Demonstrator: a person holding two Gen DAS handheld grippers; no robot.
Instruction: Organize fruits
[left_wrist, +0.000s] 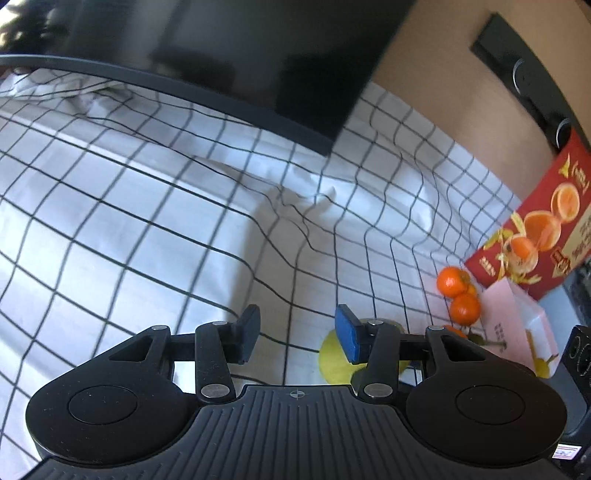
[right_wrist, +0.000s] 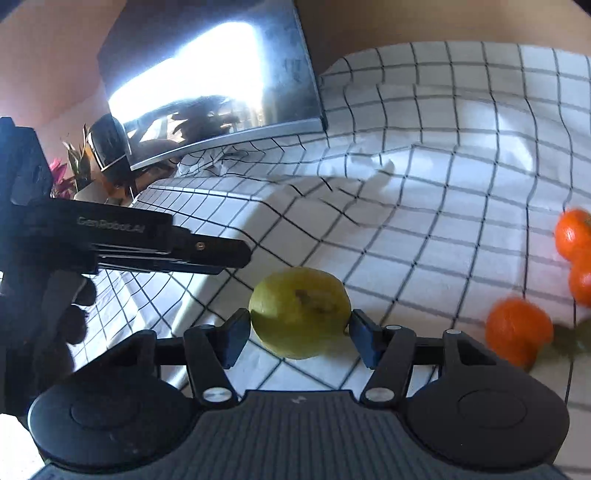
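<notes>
In the right wrist view, a yellow-green round fruit (right_wrist: 299, 312) sits between the blue pads of my right gripper (right_wrist: 300, 325). Both pads press on its sides, so the gripper is shut on it. Three mandarins (right_wrist: 519, 332) lie to the right on the checked cloth (right_wrist: 406, 184). My left gripper (right_wrist: 236, 256) reaches in from the left, seen side-on. In the left wrist view, my left gripper (left_wrist: 300, 334) is open over the cloth with nothing between its fingers. Two mandarins (left_wrist: 452, 282) lie off to its right. A yellow-green shape (left_wrist: 330, 356) shows behind the right finger, mostly hidden.
A dark monitor (right_wrist: 207, 85) stands at the back of the table. A red carton printed with oranges (left_wrist: 535, 236) and a pink paper bag (left_wrist: 517, 325) stand at the right. A potted plant (right_wrist: 74, 166) stands far left. A gloved hand (right_wrist: 74, 314) holds the left gripper.
</notes>
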